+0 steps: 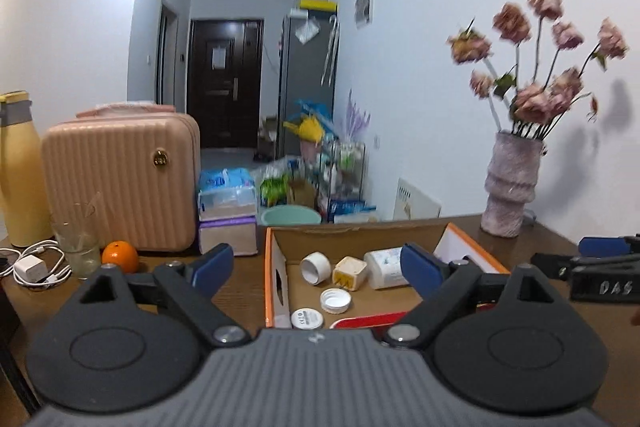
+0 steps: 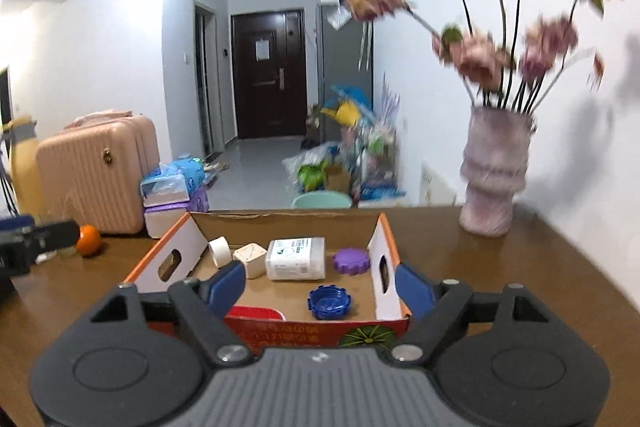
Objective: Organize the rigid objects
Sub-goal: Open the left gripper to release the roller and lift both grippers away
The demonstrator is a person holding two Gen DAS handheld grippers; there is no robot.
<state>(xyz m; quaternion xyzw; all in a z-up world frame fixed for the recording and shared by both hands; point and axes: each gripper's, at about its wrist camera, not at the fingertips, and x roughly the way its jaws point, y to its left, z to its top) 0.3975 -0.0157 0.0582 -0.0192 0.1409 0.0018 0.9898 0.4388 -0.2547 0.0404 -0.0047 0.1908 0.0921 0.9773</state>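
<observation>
An open cardboard box (image 1: 276, 267) (image 2: 390, 251) with orange edges sits on the brown table. In it lie a white bottle (image 1: 384, 267) (image 2: 296, 259), a cream cube (image 1: 350, 271) (image 2: 251, 259), a white tape roll (image 1: 315, 267) (image 2: 220, 251), a white cap (image 1: 335, 301), a white round disc (image 1: 306, 318), a purple lid (image 2: 351, 261) and a blue lid (image 2: 329, 302). My left gripper (image 1: 318, 267) is open and empty above the box's near left side. My right gripper (image 2: 320, 287) is open and empty over the box's near edge; it also shows in the left wrist view (image 1: 600, 263).
An orange (image 1: 120, 257) (image 2: 88, 241), a glass (image 1: 78, 247), a white charger with cable (image 1: 34, 267), a pink case (image 1: 120, 187) (image 2: 94, 183), a yellow bottle (image 1: 20, 167) and tissue boxes (image 1: 228, 223) stand left. A vase of pink flowers (image 1: 510, 187) (image 2: 494, 179) stands back right.
</observation>
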